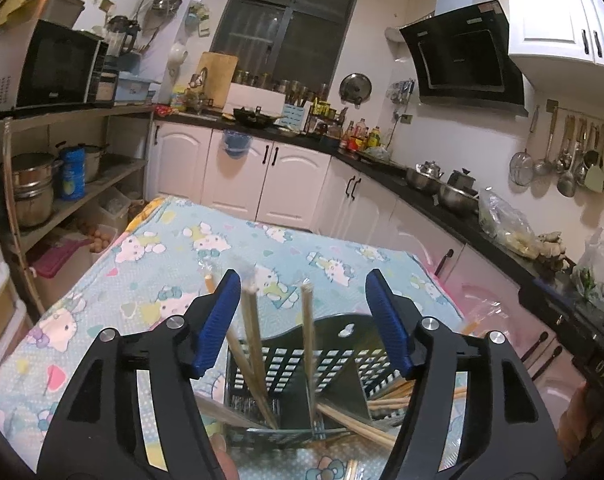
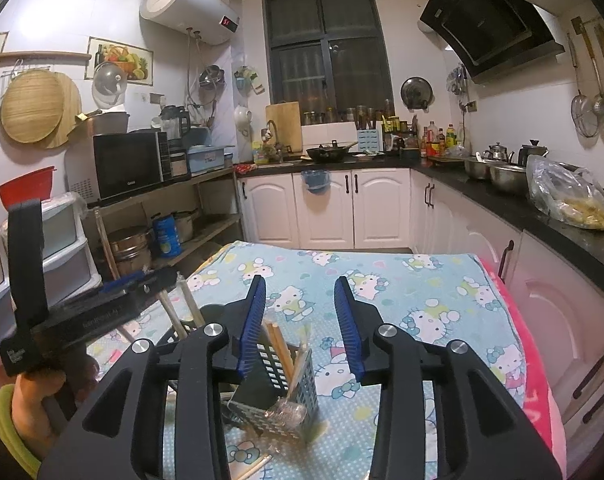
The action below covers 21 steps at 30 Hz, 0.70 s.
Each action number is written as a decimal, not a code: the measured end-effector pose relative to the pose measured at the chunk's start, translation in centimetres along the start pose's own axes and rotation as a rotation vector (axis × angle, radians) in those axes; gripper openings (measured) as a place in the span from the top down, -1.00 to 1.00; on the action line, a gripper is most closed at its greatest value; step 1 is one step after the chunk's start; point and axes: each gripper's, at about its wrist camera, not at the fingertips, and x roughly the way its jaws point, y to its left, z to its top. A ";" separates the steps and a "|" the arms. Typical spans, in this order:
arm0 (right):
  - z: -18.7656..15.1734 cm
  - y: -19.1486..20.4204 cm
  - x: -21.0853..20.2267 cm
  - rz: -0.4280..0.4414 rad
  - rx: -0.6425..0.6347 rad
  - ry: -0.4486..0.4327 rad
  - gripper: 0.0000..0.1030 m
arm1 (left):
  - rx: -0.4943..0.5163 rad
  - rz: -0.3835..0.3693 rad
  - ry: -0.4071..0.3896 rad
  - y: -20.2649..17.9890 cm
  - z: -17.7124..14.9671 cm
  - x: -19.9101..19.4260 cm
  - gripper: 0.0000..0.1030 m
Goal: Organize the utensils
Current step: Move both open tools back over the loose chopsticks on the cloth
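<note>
A dark slotted utensil holder [image 1: 333, 364] stands on the Hello Kitty cloth [image 1: 174, 264], with several wrapped wooden chopsticks [image 1: 254, 344] standing in its compartments. My left gripper [image 1: 303, 292] is open above the holder, with chopsticks rising between its blue pads, untouched. In the right wrist view the holder [image 2: 278, 384] holds chopsticks [image 2: 282, 346] and a clear plastic spoon [image 2: 288, 410]. My right gripper [image 2: 300, 300] is open and empty just above it. The left gripper's body [image 2: 94, 316] shows at the left.
Loose chopsticks [image 2: 258, 466] lie on the cloth in front of the holder. White cabinets [image 2: 325, 208] and a black counter [image 2: 541, 216] with pots and bags run behind and to the right. A shelf [image 1: 74, 152] with a microwave stands at the left.
</note>
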 end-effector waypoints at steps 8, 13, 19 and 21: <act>0.0 -0.1 -2.5 0.001 -0.004 -0.015 0.31 | -0.010 -0.017 -0.019 0.1 0.8 -1.7 -0.23; -0.2 0.2 -3.5 0.006 -0.014 -0.012 0.24 | -0.012 -0.016 -0.008 0.2 0.4 -2.7 -0.35; -0.9 0.8 -4.1 0.008 -0.018 0.008 0.18 | 0.002 -0.025 0.011 0.2 -0.4 -4.1 -0.51; -1.4 0.8 -4.3 0.008 -0.018 0.019 0.16 | 0.004 -0.034 0.015 0.3 -0.8 -4.5 -0.61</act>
